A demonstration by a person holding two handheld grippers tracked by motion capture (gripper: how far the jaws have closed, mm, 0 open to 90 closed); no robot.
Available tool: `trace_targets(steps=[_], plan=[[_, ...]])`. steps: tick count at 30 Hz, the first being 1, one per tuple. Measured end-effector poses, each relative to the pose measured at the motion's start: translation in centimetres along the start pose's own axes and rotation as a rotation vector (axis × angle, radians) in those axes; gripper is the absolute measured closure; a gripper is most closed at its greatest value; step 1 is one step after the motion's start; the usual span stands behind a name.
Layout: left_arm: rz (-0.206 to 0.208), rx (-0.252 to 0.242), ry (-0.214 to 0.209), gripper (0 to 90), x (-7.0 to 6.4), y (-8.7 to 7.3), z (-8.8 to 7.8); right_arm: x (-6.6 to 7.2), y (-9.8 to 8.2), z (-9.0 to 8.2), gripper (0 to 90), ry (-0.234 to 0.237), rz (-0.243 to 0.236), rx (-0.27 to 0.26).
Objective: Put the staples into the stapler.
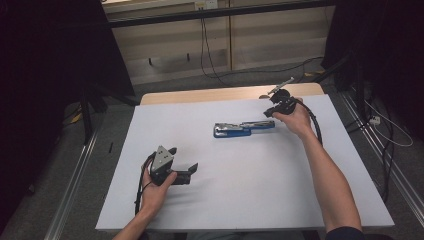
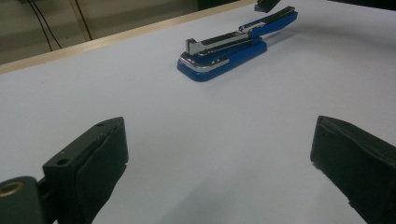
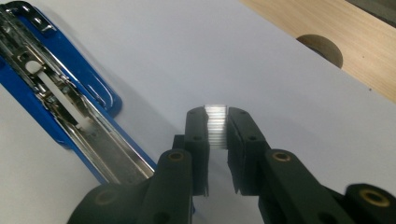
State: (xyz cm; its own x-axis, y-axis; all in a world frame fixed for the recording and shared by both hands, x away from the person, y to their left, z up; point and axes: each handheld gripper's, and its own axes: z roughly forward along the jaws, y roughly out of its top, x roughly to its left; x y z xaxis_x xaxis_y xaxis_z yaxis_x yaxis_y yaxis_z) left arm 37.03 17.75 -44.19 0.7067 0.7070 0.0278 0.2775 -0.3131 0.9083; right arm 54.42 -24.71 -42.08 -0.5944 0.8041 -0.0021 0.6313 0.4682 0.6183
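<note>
A blue stapler lies swung open flat in the middle of the white table top, its metal staple channel facing up. Just past the stapler's right end, my right gripper is shut on a short silver strip of staples, held a little above the table. At the front left my left gripper stands wide open with nothing between its jaws, pointing toward the stapler. A tip of the right gripper shows in the left gripper view.
A bare wooden strip with a round hole runs along the table's far edge. Cables trail over the floor behind. Metal rails flank the table, and dark curtains hang on both sides.
</note>
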Motion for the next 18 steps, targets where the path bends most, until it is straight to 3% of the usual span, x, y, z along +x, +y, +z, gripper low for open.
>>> trace_targets(steps=[18], plan=[[0.004, -0.003, 0.002, 4.2, 0.0, 0.0, 0.0, 1.1, 0.7, -1.2, 79.5, 0.053, -0.043, -0.065]])
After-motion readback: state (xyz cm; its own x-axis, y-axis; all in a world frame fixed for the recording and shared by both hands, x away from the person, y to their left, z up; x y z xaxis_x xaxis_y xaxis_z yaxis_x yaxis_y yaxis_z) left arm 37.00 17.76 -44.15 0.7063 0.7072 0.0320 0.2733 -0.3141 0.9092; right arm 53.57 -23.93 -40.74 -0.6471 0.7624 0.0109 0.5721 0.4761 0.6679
